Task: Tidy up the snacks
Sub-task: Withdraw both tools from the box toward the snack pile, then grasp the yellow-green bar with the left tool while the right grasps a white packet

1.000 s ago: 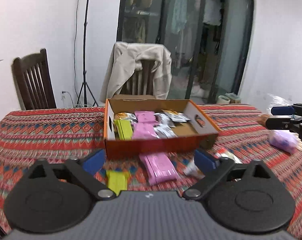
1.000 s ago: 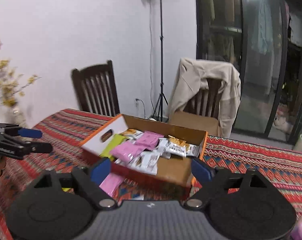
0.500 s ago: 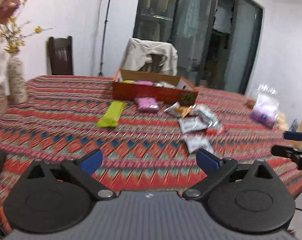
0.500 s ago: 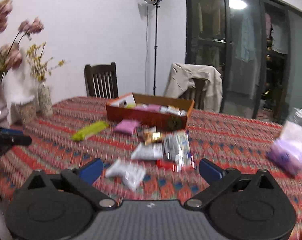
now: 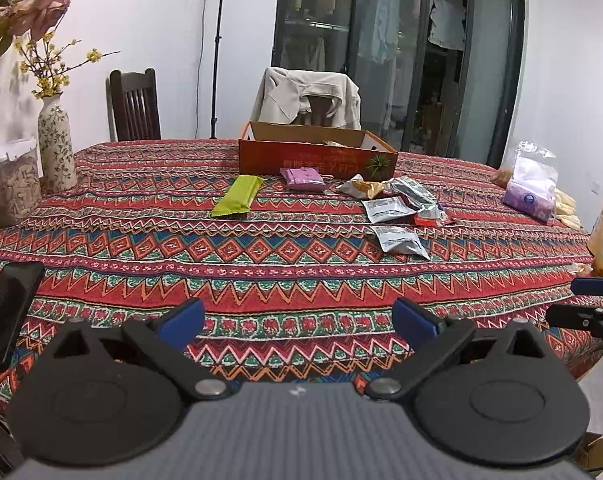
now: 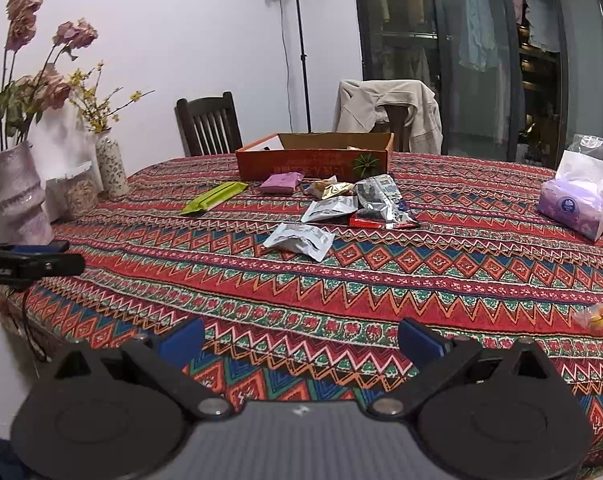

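Note:
An orange cardboard box stands at the far side of the patterned tablecloth. In front of it lie a green bar, a pink packet, a gold-orange packet and several silver packets. My left gripper is open over the table's near edge, far from the snacks, with nothing between its fingers. My right gripper is also open and empty at the near edge. Each gripper shows at the side of the other's view.
A purple tissue pack and a plastic bag lie at the right. Vases with flowers and a jar stand at the left. A black phone lies near the left edge. Two chairs stand behind the table.
Both grippers have pulled back from close to the box to the near table edge, so the whole table now shows. The snacks and box have not moved.

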A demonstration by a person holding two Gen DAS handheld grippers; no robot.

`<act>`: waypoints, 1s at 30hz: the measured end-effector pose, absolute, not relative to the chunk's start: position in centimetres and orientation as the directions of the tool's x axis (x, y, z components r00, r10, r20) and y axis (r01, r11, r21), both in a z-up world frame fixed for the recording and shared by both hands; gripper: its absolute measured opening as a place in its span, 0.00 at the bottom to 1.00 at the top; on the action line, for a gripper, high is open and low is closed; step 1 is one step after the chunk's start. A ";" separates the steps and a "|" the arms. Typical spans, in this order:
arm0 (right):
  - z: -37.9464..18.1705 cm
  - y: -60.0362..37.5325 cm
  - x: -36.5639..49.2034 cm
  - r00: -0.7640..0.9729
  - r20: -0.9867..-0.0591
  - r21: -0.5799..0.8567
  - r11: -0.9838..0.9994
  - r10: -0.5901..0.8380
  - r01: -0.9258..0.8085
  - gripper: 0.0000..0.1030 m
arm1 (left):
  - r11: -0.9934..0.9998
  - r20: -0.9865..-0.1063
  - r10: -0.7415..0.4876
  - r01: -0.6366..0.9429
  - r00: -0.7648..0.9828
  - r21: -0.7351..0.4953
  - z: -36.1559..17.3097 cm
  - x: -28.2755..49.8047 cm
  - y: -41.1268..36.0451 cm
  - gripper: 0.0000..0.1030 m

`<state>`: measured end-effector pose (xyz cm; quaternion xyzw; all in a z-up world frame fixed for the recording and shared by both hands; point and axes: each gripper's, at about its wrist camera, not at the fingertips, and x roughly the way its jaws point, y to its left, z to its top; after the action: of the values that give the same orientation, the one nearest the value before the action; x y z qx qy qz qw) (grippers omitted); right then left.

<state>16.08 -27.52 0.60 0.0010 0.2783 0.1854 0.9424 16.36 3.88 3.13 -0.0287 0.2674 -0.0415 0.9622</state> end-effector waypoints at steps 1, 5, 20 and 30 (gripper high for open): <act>0.5 -27.4 16.3 0.776 -0.522 0.109 0.930 0.354 -0.351 1.00 | 0.995 -0.515 -0.092 0.060 0.852 -0.079 3.0 16.6 4.0 0.99; 0.2 -26.9 18.3 0.765 -0.533 0.113 0.926 0.362 -0.359 1.00 | 0.996 -0.533 -0.086 0.052 0.842 -0.079 2.5 18.6 4.2 0.99; -3.0 -20.7 34.7 0.723 -0.604 -0.091 0.873 0.335 -0.480 0.83 | 0.996 -0.560 -0.087 0.087 0.824 -0.026 1.2 32.1 6.2 0.99; -4.6 -19.6 41.6 0.679 -0.629 -0.025 0.863 0.379 -0.505 0.57 | 0.993 -0.600 -0.112 0.118 0.792 -0.028 -0.6 43.8 7.5 0.99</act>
<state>41.60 -19.56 -4.60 -0.0988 0.3187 0.2425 0.9109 43.79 7.51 -0.62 0.0054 0.3165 -0.0608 0.9466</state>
